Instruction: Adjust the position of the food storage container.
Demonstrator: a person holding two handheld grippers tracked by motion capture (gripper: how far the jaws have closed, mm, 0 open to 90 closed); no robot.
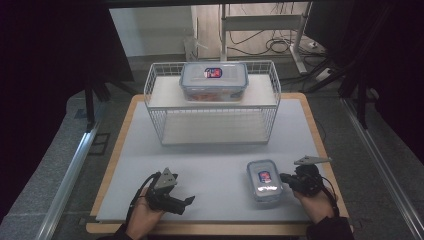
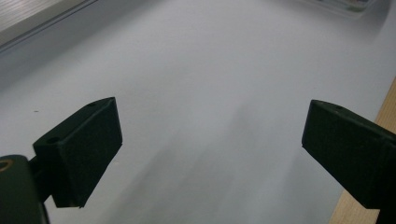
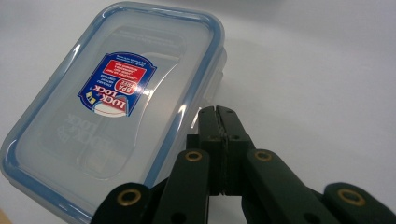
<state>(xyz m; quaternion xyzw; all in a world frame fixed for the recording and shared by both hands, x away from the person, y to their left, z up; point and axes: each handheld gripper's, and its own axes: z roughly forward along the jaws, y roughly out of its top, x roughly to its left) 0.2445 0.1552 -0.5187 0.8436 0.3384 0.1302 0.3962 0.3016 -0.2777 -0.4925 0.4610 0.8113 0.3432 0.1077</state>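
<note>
Grey mat on a wood-edged desk (image 1: 210, 165), dark room and cables behind. Right gripper (image 3: 217, 112) fingers pressed together, nothing between them, tips at the right long side of the small box (image 3: 107, 112); touching it or just short, cannot tell. The box lies flat, lid on, just left of those fingers. Left gripper (image 2: 210, 140) fingers wide apart, empty, over bare mat, well apart from the box. Wire rack (image 1: 155, 82) far ahead of both, big box (image 1: 214, 80) on its upper shelf.
</note>
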